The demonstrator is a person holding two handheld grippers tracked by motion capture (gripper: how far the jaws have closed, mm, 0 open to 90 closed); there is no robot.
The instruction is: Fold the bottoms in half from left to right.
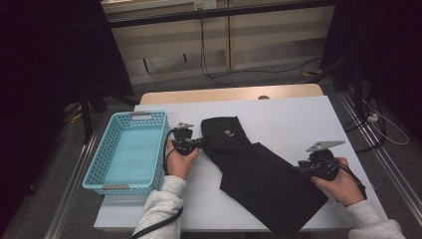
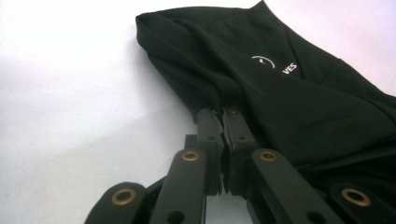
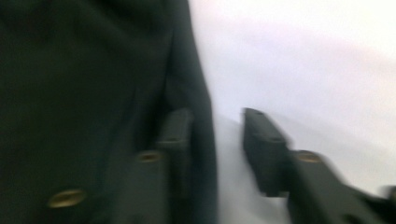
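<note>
White worktop [image 1: 298, 119] carries a black folded fabric garment [image 1: 259, 174] right of a turquoise plastic basket [image 1: 130, 149]; left tool [image 1: 200, 143] clenched on its edge, right tool [image 1: 300, 169] straddling its hem, released, likely for folding.

The right gripper view is motion-blurred; the garment [image 3: 84, 93] runs off at 9 o'clock, its edge between the jaws.

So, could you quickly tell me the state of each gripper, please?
Left gripper: closed on the black garment's edge.
Right gripper: open, jaws straddling the garment's edge.
</note>
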